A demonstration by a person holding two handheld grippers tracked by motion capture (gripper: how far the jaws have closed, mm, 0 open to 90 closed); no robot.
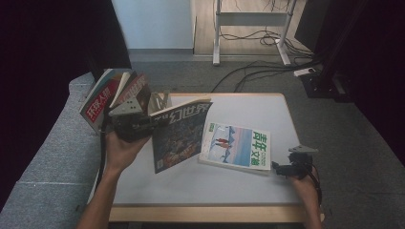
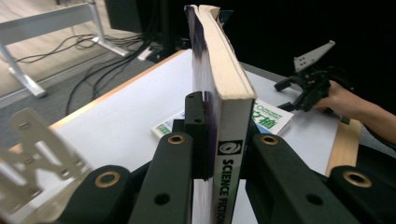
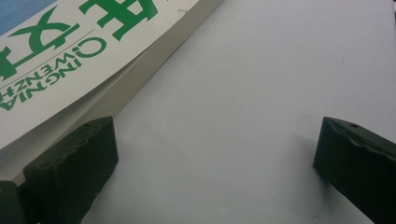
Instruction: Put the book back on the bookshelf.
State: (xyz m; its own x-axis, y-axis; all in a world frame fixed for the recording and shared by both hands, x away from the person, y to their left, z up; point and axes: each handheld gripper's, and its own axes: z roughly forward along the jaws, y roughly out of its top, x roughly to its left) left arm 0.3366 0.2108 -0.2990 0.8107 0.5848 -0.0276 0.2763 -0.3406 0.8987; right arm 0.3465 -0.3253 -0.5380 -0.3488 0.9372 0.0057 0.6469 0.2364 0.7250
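Clamped between the black jaws of my left gripper (image 2: 212, 140) was the science-fiction magazine (image 1: 179, 136), pinched at the spine and held clear of the table (image 1: 267, 107), hanging open-edged near the left side. Just behind it stood a row of upright magazines (image 1: 112, 95) and a silver metal bookend (image 1: 161, 101). By my reckoning I was mid-carry, shelving this one into that row; the next move called for squaring the spine and sliding it in against the bookend without knocking the others. Meanwhile my right gripper (image 1: 286, 168) rested wide open and empty on the table, just beside the green-titled magazine (image 1: 235, 146) lying flat.
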